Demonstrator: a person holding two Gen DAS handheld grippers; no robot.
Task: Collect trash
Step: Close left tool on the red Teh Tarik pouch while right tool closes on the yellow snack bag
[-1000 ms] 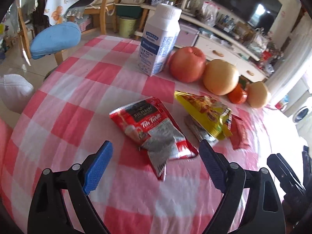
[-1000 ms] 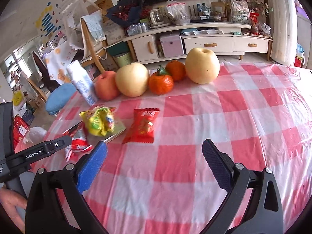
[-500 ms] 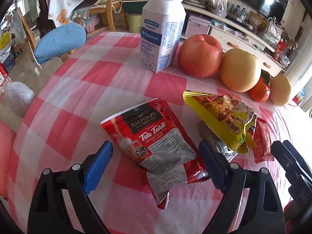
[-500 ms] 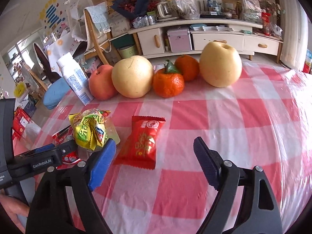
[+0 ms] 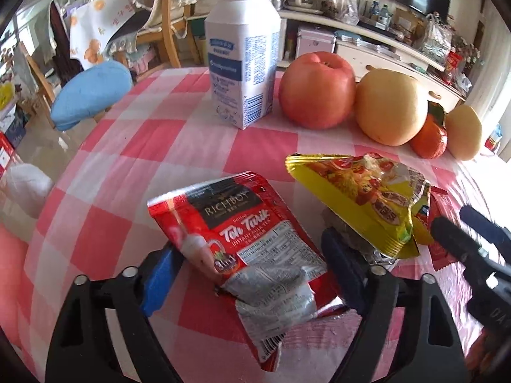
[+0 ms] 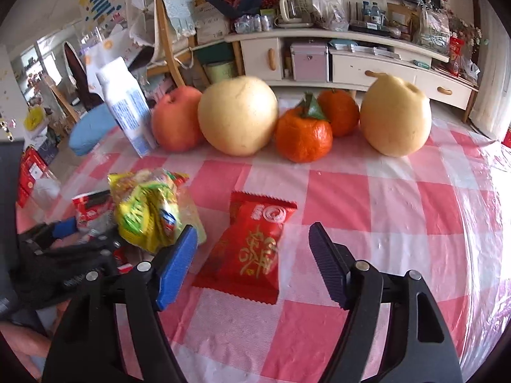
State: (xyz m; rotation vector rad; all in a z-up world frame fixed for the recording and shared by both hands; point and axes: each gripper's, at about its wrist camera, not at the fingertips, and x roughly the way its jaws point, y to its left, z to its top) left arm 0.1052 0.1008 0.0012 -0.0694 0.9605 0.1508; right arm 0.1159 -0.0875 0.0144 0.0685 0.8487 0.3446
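Note:
A red Teh Tarik sachet (image 5: 249, 252) lies on the pink checked tablecloth (image 5: 127, 159). My left gripper (image 5: 252, 265) is open, with one finger on each side of the sachet. A yellow crumpled snack wrapper (image 5: 361, 204) lies to its right, also in the right wrist view (image 6: 147, 207). A red sealed snack packet (image 6: 252, 249) lies in front of my right gripper (image 6: 252, 261), which is open with the packet between its fingers. The right gripper's tip also shows in the left wrist view (image 5: 472, 242).
A white milk bottle (image 5: 242, 48), a red apple (image 5: 316, 89), a yellow pear (image 5: 389, 105), oranges (image 6: 303, 134) and a second pear (image 6: 396, 115) stand in a row at the table's far side. A blue-cushioned chair (image 5: 89, 92) stands at the left.
Both grippers have moved forward and lower: the left now straddles the Teh Tarik sachet, the right straddles the red packet. Both stay open, the right jaws somewhat narrower.

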